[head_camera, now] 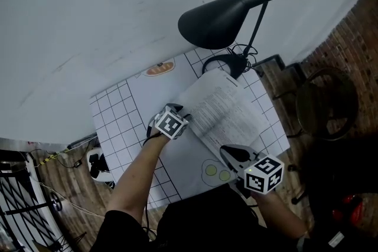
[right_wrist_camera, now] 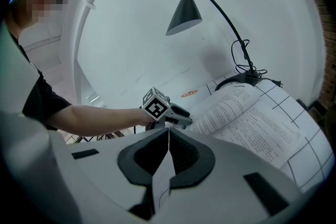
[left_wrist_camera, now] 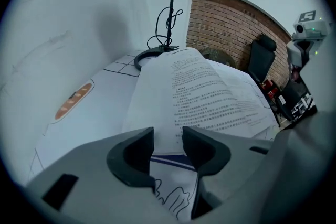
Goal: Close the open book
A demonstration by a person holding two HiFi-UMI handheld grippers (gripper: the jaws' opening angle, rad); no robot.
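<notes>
The open book [head_camera: 227, 109] lies on a white grid mat [head_camera: 118, 121], its printed pages facing up and arching at the middle [left_wrist_camera: 205, 86]. My left gripper [head_camera: 179, 110] stands at the book's near left edge, pointing steeply down. Its jaws [left_wrist_camera: 167, 145] are half apart, with the white page's edge and a blue-lined sheet showing in the gap; I see no pad pressing on paper. My right gripper [head_camera: 231, 153] is at the book's near right corner. Its jaws [right_wrist_camera: 168, 136] are shut on a thin sheet of the book, seen edge-on. From there the left gripper [right_wrist_camera: 184, 119] shows beside the book [right_wrist_camera: 252, 118].
A black desk lamp [head_camera: 230, 12] hangs over the far side of the mat, its ring base and coiled cable [head_camera: 227, 65] just beyond the book. A bread picture [head_camera: 159, 69] and two round marks [head_camera: 211, 170] are printed on the mat. A dark chair [head_camera: 325, 103] stands to the right.
</notes>
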